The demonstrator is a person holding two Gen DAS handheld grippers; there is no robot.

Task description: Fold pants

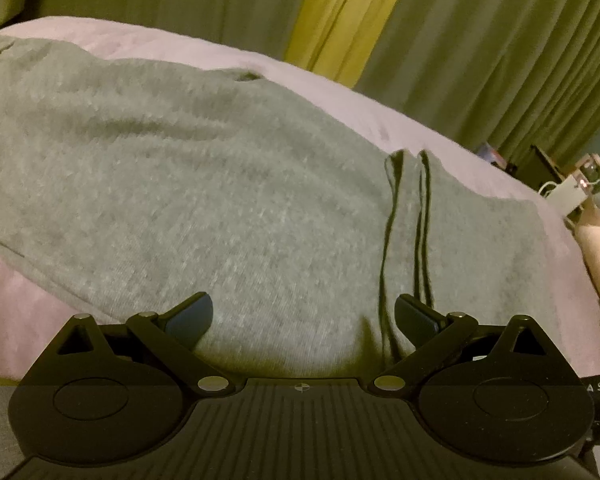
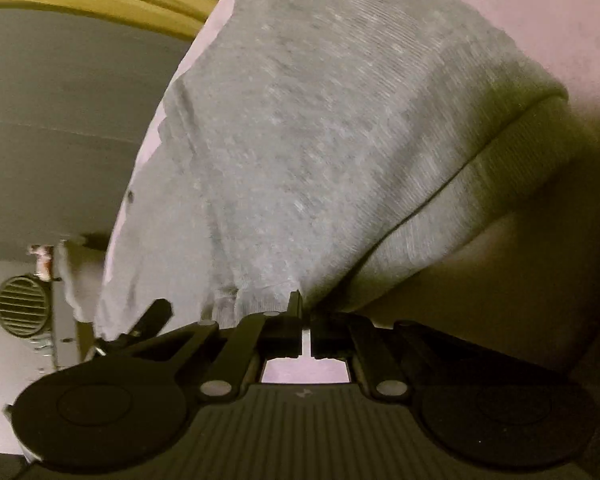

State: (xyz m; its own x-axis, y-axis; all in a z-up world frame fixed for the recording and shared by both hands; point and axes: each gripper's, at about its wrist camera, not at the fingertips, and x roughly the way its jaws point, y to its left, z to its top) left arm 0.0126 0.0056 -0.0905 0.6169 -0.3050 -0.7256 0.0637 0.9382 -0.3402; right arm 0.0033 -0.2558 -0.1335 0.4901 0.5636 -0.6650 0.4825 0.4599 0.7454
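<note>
Grey knit pants (image 1: 204, 184) lie spread over a pale pink bed cover (image 1: 24, 312). Two dark drawstrings (image 1: 388, 248) hang down the cloth on the right. My left gripper (image 1: 304, 316) is open, its jaws wide apart over the near edge of the pants, holding nothing. In the right wrist view the same pants (image 2: 320, 140) fill the frame, with a ribbed band (image 2: 440, 232) at the lower right. My right gripper (image 2: 302, 308) is shut on the edge of the pants beside that band.
Green and yellow curtains (image 1: 440, 40) hang behind the bed. Cluttered small items (image 1: 580, 184) sit off the bed's right side. In the right wrist view a round vent (image 2: 20, 304) and a grey wall (image 2: 60, 120) lie to the left.
</note>
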